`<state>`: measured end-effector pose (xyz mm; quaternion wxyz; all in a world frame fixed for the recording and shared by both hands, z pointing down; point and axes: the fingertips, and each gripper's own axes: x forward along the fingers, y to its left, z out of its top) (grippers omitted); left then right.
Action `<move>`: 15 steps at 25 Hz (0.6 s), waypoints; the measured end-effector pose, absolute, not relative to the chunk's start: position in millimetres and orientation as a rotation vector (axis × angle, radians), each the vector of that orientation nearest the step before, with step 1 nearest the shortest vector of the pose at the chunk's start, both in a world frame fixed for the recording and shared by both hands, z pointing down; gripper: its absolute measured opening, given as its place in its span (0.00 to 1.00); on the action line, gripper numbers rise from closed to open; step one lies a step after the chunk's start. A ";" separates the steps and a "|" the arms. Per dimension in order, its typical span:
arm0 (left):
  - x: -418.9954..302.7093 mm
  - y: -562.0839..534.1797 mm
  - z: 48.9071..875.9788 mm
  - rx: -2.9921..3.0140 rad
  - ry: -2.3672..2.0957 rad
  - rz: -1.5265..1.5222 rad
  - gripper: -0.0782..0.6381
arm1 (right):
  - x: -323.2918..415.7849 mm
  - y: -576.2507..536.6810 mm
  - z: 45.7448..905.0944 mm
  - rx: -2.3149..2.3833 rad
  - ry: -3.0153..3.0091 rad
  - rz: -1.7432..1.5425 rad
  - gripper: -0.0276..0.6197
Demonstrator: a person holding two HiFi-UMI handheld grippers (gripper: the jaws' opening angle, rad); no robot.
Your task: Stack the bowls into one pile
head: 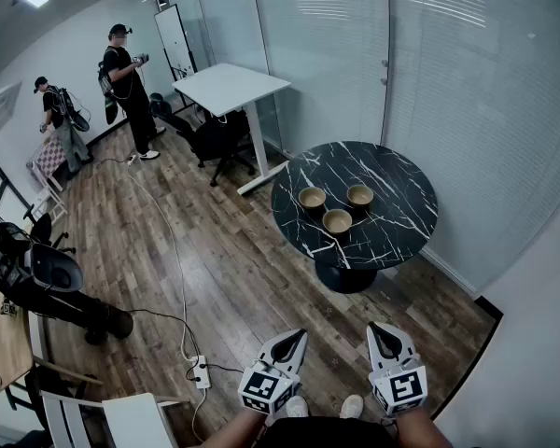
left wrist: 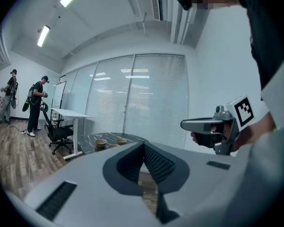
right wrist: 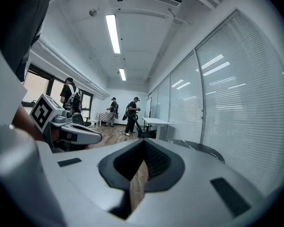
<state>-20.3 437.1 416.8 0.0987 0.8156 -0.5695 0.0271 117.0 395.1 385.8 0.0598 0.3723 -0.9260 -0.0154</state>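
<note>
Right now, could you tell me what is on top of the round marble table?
Only three bowls sit on the table, none stacked; the marble under them is covered.

No words, numbers or brand names can be read anywhere from here. The only printed signs are black-and-white square markers on the cubes of the left gripper and right gripper; they carry no letters.
</note>
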 end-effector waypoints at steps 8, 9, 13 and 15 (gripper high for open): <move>-7.5 446.3 405.3 2.437 -1.704 0.080 0.12 | 113.3 407.1 368.2 1.108 -2.808 -0.107 0.05; -6.4 447.4 404.5 2.440 -1.703 0.081 0.12 | 113.7 408.2 368.5 1.111 -2.815 -0.098 0.05; -7.6 452.0 399.9 2.449 -1.703 0.079 0.12 | 112.1 414.2 356.2 1.132 -2.846 -0.118 0.06; -12.5 455.1 404.2 2.443 -1.708 0.082 0.12 | 110.2 417.3 355.2 1.142 -2.853 -0.128 0.06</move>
